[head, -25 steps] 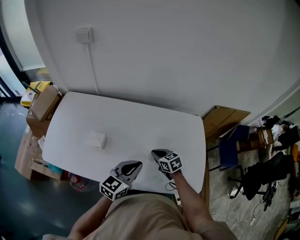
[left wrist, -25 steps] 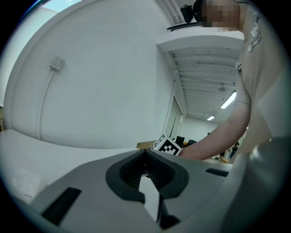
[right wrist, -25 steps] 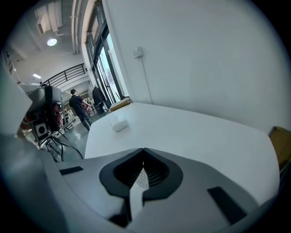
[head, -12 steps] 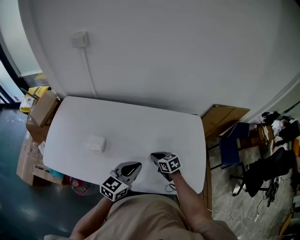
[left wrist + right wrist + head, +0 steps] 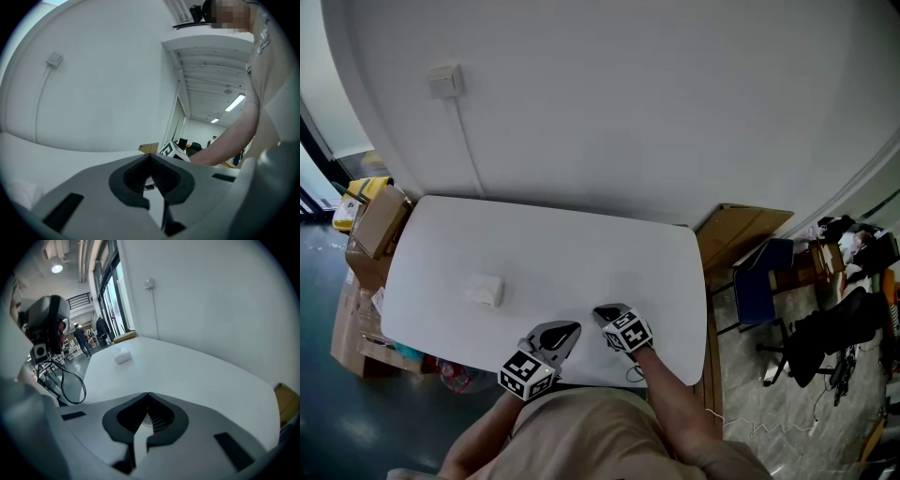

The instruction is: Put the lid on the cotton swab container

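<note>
One white container [image 5: 484,290]; left tool [image 5: 571,327] and right tool [image 5: 601,312] both closed.

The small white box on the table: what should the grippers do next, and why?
Probably open the left gripper and reach toward the small white box. Both it and the right gripper are shut and empty at the near edge of the table, well apart from the box.
</note>
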`<state>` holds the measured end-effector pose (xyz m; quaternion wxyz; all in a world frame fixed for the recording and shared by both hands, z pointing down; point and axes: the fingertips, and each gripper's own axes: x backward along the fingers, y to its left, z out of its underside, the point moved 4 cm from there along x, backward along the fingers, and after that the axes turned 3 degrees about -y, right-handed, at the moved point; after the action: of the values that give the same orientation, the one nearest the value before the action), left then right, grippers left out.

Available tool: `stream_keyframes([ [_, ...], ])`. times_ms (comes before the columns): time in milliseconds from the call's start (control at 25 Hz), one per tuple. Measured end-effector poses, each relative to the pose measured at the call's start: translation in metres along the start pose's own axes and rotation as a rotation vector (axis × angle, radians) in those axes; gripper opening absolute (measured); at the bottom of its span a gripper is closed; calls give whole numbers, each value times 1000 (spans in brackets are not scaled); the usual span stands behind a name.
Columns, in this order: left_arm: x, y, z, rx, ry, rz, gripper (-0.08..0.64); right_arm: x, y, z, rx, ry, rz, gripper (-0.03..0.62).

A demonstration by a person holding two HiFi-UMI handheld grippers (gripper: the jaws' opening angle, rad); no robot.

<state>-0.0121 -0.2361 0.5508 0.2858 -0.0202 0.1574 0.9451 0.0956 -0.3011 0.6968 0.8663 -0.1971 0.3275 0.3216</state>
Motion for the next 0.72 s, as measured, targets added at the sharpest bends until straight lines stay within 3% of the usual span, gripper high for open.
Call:
stream_keyframes([
  [120, -2, 0, 0, 1, -3, -1, 14, -1, 2, 1, 51, 1, 24, 17],
  [280, 0, 0, 0, -1, -4, -7, 13, -1, 2, 1, 45, 7, 21, 17],
  [400, 0, 1, -2, -3, -8, -13, 13, -1, 0, 0, -2, 0, 8, 17],
  [560, 3, 0, -2, -5, -7, -20, 13, 2, -5, 2, -146, -33, -11, 15],
  [720, 7, 1, -2, -6, -4, -33, 13, 13, -9, -5, -153, -80, -3, 15],
])
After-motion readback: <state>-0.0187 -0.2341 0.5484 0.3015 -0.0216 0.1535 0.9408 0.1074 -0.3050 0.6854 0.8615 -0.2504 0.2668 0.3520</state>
